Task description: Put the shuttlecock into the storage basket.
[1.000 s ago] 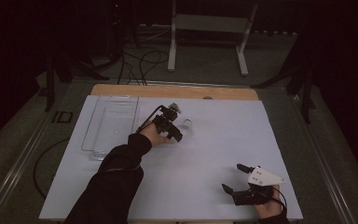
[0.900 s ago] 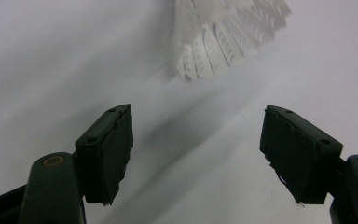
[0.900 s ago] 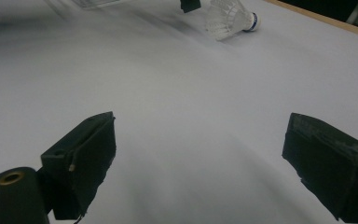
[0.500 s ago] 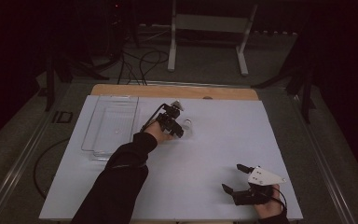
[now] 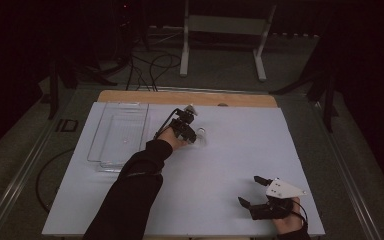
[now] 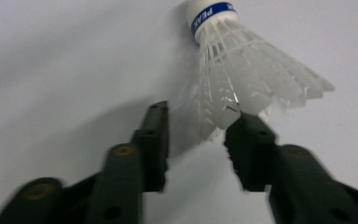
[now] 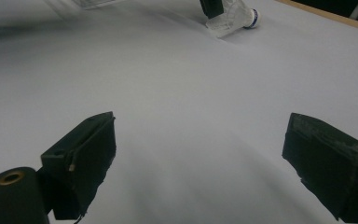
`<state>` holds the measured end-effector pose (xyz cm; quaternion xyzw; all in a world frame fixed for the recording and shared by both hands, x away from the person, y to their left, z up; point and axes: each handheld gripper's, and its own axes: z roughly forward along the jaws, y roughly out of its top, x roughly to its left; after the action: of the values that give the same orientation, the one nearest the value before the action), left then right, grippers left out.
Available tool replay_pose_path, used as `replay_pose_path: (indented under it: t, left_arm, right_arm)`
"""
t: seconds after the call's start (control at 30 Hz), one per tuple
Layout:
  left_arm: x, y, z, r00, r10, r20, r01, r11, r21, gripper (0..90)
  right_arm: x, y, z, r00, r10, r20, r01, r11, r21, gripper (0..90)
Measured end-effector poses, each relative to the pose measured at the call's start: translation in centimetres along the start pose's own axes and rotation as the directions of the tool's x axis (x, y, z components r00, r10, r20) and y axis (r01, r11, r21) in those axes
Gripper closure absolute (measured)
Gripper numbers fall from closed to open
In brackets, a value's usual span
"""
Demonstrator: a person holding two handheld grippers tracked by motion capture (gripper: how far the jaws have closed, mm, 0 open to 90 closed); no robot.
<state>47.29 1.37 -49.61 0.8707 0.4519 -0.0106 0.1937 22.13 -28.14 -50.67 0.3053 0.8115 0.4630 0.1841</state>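
L arm stretched far across the table, left gripper (image 5: 192,134) tipped down at the shuttlecock (image 6: 242,79). Jaws have just been closing; feather skirt sits btwn the tips, one tip touching feathers, other w/ a gap, not clamped yet. Shuttlecock lies on its side on the white table (image 5: 240,150), cork end pointing away from the jaws. Blue band on cork reads "PEAK"-ish, partly cut off. Right gripper (image 5: 254,191) rests low near the table's near edge, jaws wide apart, nothing btwn them.

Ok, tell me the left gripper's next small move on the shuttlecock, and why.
Probably finish closing: the left gripper has its jaws, which have just been closing, astride the feather skirt of the shuttlecock lying on the table, one tip touching feathers, the other apart.
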Motion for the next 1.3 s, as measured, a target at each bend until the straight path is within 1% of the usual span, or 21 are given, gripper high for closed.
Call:
replay_pose_path:
  t: [0.1,0.13,0.17,0.2,0.23,0.27,0.3,0.33,0.4,0.43,0.47,0.5,0.67,0.83,0.9,0.93,0.97,1.07,1.17,1.3]
  left_arm:
    - [0.0,0.1,0.3,1.0,0.003,0.002,-0.003,1.0,0.002,63.8]
    - [0.0,0.1,0.3,1.0,0.003,0.008,-0.004,1.0,0.004,66.5]
    - [0.0,0.2,0.3,0.9999,-0.004,0.015,0.004,1.0,0.001,66.8]
    - [0.0,0.2,0.3,0.9997,-0.009,0.021,0.009,1.0,-0.004,69.0]
    - [0.0,0.2,0.4,0.9998,-0.006,0.021,0.006,1.0,-0.005,72.1]
    - [-0.1,0.3,0.4,0.9998,-0.007,0.021,0.007,1.0,-0.006,72.4]
    - [-0.2,0.3,0.3,0.9995,-0.006,0.032,0.006,0.9999,-0.009,75.7]
    - [-0.2,0.4,0.3,0.9994,-0.009,0.034,0.009,0.9999,-0.01,76.6]
    - [-0.2,0.5,0.3,0.9992,-0.027,0.031,0.028,0.9996,-0.011,81.9]
    - [-0.2,0.5,0.3,0.999,-0.033,0.029,0.033,0.9993,-0.015,85.9]
    - [-0.3,0.5,0.2,0.9991,-0.031,0.028,0.031,0.9994,-0.018,88.1]
    - [-0.3,0.5,0.2,0.9992,-0.029,0.027,0.029,0.9995,-0.015,89.0]
    - [-0.2,0.5,-0.4,0.9995,-0.03,0.013,0.03,0.9989,-0.036,90.0]
    - [-0.3,0.5,-1.0,0.9999,0.009,0.007,-0.009,0.9997,-0.024,90.0]
    - [-0.4,0.5,-1.1,0.9999,0.015,0.005,-0.014,0.9996,-0.024,90.0]
    - [-0.4,0.4,-1.4,0.9997,0.025,0.0,-0.025,0.9994,-0.023,90.0]
    - [-0.5,0.4,-1.5,0.9997,0.022,0.004,-0.022,0.9995,-0.024,90.0]
    - [-0.8,0.4,-2.0,0.9993,0.037,0.004,-0.037,0.9991,-0.018,90.0]
    - [-1.0,0.4,-2.5,0.9985,0.055,-0.001,-0.055,0.9985,-0.002,90.0]
    - [-1.3,0.3,-3.4,0.9971,0.076,0.002,-0.076,0.9971,-0.001,90.0]
  right_arm:
    - [0.0,0.0,0.0,1.0,0.001,0.0,-0.001,1.0,0.004,9.6]
    - [0.0,0.0,0.0,1.0,0.0,-0.001,0.0,1.0,0.003,9.6]
    - [0.0,0.0,0.0,1.0,0.001,-0.002,-0.001,1.0,0.004,9.6]
    - [0.0,0.0,0.0,1.0,0.001,-0.002,-0.001,1.0,0.002,9.6]
    - [0.0,0.0,0.0,1.0,0.002,-0.002,-0.002,1.0,0.003,9.6]
    - [-0.1,0.0,0.1,1.0,0.003,-0.002,-0.003,1.0,0.004,9.6]
    - [-0.1,-0.1,0.1,1.0,0.0,-0.003,0.0,1.0,0.003,9.6]
    - [-0.1,-0.1,0.1,1.0,0.001,-0.002,-0.001,1.0,0.004,9.6]
    - [0.0,-0.1,0.1,1.0,-0.001,0.001,0.001,1.0,0.005,9.6]
    - [0.0,0.0,0.1,1.0,0.002,0.0,-0.002,1.0,0.005,9.6]
    - [-0.1,0.0,0.1,1.0,0.002,-0.001,-0.002,1.0,0.004,9.6]
    - [-0.1,-0.1,0.0,1.0,0.002,0.0,-0.002,1.0,0.004,9.6]
    - [-0.1,-0.1,0.1,1.0,0.0,0.0,0.0,1.0,0.005,9.6]
    - [-0.1,-0.1,0.1,1.0,0.005,-0.002,-0.005,1.0,0.007,9.6]
    - [-0.1,-0.1,0.1,1.0,0.005,-0.002,-0.005,1.0,0.007,9.6]
    - [-0.1,-0.1,0.1,1.0,0.005,0.0,-0.005,1.0,0.01,9.6]
    - [-0.1,-0.1,0.1,1.0,0.004,-0.001,-0.004,1.0,0.01,9.6]
    - [-0.1,0.0,0.1,1.0,0.006,0.0,-0.006,1.0,0.005,9.6]
    - [0.0,0.0,0.1,1.0,0.004,0.005,-0.004,1.0,0.007,9.6]
    - [0.0,0.0,0.2,1.0,0.004,0.008,-0.004,1.0,0.009,9.6]
